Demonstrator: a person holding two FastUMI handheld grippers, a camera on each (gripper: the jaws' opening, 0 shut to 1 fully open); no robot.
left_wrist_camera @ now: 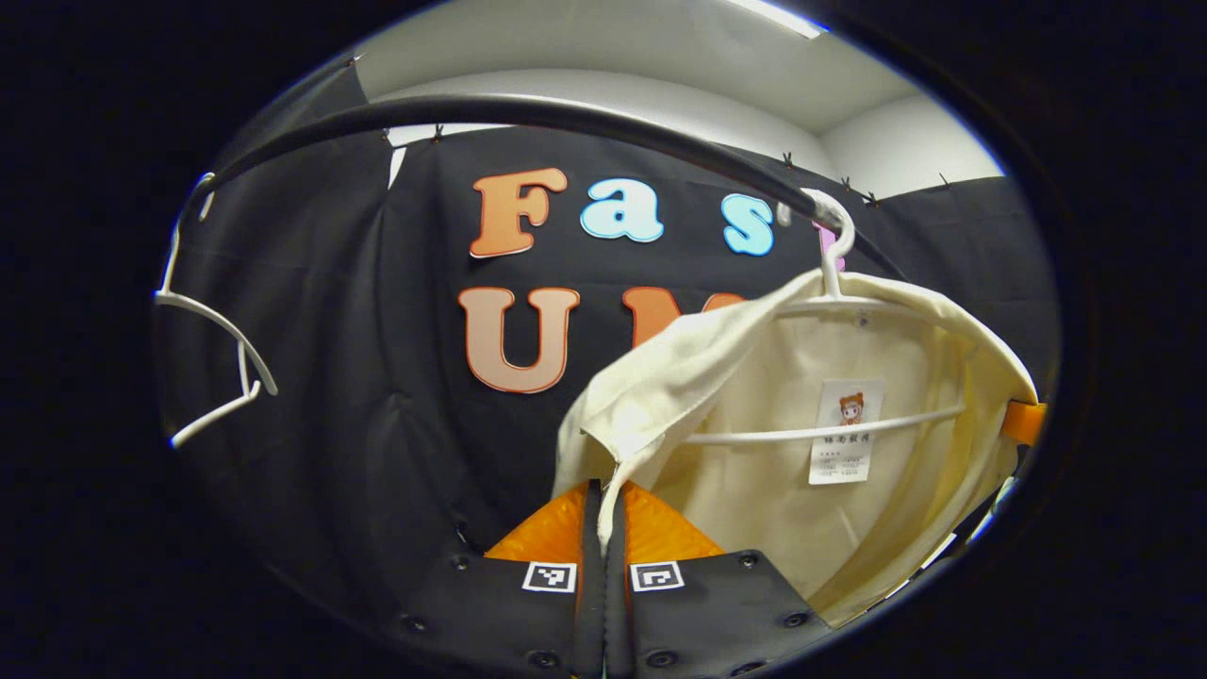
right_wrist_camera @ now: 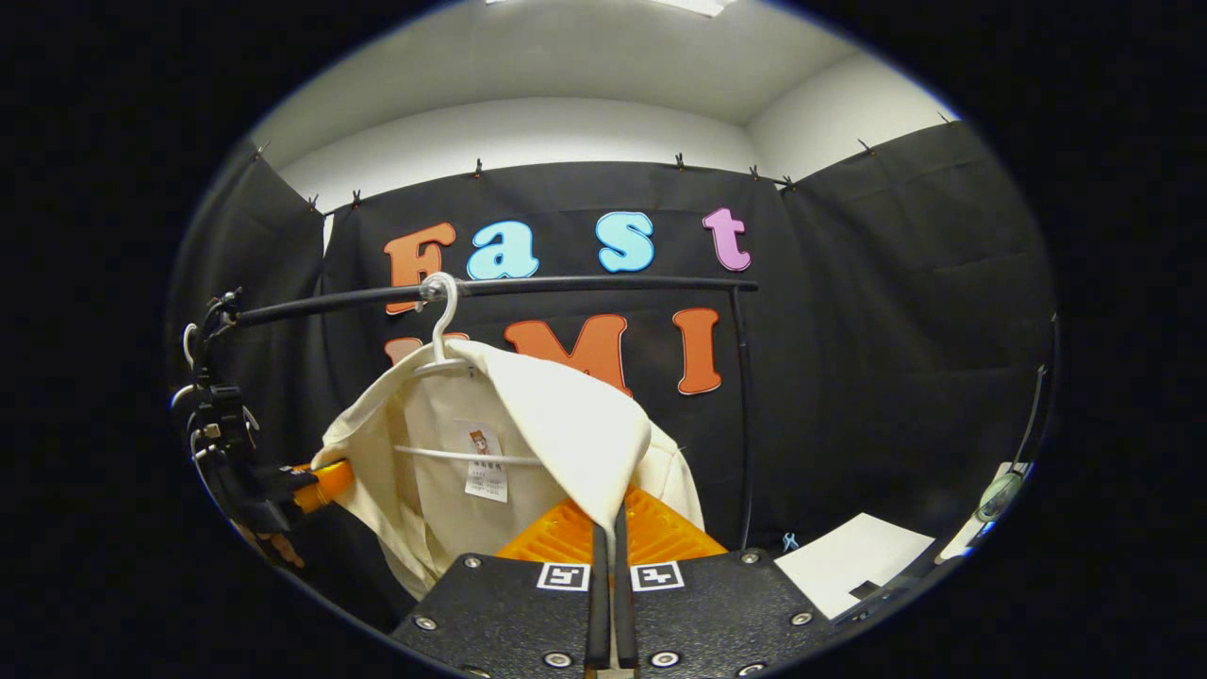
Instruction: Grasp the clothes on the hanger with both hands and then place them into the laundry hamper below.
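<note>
Clothes (left_wrist_camera: 830,490) hang on hanger (left_wrist_camera: 830,283); both grippers (left_wrist_camera: 603,542) (right_wrist_camera: 613,547) clamped on front edges.

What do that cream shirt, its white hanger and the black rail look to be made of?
The cream shirt looks like matte woven cloth, perhaps cotton: it folds softly and shows stitched hems. The white hanger looks like smooth moulded plastic, with thin rounded bars and a slight sheen. The black rail is a smooth round tube, likely painted or coated metal, though the look alone leaves that open.
</note>
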